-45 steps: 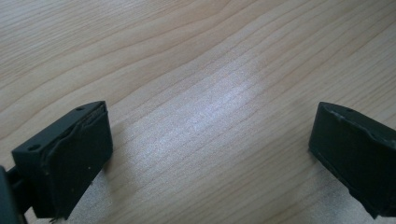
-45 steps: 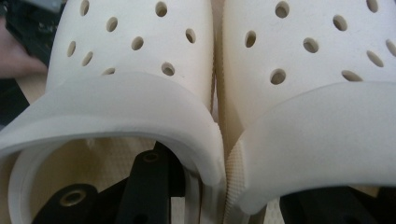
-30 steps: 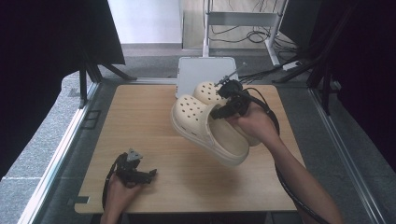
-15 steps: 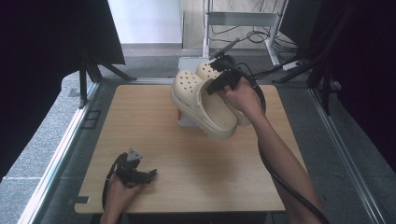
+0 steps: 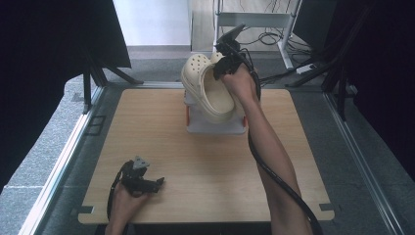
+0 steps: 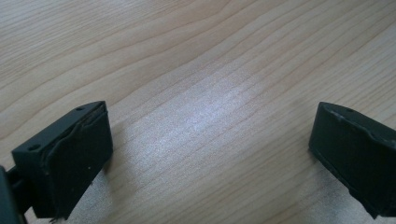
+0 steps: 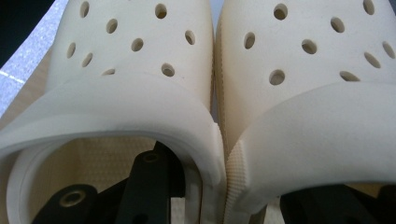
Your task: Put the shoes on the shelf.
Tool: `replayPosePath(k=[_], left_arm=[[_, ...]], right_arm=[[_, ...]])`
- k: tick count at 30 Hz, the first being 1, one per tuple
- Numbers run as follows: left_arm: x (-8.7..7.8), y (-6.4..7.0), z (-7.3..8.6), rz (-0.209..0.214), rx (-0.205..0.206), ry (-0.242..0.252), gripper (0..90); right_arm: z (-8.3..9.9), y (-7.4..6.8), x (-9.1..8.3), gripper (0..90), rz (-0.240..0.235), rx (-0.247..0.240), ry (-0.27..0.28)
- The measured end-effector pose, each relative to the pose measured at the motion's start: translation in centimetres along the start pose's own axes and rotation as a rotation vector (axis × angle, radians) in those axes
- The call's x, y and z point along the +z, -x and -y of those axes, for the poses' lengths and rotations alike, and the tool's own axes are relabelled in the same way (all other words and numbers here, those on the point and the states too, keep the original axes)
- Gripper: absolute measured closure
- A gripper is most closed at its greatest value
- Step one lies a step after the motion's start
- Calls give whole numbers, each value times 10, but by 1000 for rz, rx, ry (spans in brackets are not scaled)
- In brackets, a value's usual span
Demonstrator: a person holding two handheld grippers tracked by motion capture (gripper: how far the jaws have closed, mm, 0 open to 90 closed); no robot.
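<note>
A pair of cream clogs (image 5: pixel 209 93) with vent holes hangs tilted, toes up and away, over the far middle of the wooden table (image 5: pixel 147 127). My right gripper (image 5: pixel 226 61) is shut on them. In the right gripper view one black jaw sits inside the left clog (image 7: pixel 130 56) and the other inside the right clog (image 7: pixel 317 70), pinching their inner walls together at the right gripper (image 7: pixel 219 200). My left gripper (image 5: pixel 155 183) rests on the table near its front left corner. In the left gripper view my left gripper (image 6: pixel 210 154) stands open over bare wood.
A white, low stand (image 5: pixel 215 128) with an orange piece on its left side sits on the table right under the clogs. Black frame posts and cables lie beyond the far edge. A grey floor surrounds the table.
My right gripper has carried the clogs away from me and upward, from mid-table to above the white stand, tipping their toes up. The left gripper has stayed put.
</note>
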State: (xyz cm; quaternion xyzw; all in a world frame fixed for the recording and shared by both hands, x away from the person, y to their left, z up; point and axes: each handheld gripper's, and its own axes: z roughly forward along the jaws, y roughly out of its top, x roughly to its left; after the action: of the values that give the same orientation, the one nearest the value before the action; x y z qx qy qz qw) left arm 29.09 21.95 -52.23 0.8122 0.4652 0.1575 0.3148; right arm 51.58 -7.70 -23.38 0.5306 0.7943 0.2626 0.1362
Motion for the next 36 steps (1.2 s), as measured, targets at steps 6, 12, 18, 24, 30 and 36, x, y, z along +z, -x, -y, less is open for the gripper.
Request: replayPosePath(k=[6,12,18,24,30,36], left_arm=[[0,0,0,0,0,0,0],[0,0,0,0,0,0,0],[0,0,0,4,1,-3,0],[1,0,-1,0,1,1,0],[1,0,-1,1,2,0,0],[1,0,-1,1,1,0,0]], right_arm=[[-21,-1,12,643,40,63,9],[-37,4,26,643,80,132,13],[-50,13,41,641,97,168,17],[-58,20,61,639,100,182,14],[-57,25,87,634,93,199,8],[-54,26,98,584,90,169,-6]])
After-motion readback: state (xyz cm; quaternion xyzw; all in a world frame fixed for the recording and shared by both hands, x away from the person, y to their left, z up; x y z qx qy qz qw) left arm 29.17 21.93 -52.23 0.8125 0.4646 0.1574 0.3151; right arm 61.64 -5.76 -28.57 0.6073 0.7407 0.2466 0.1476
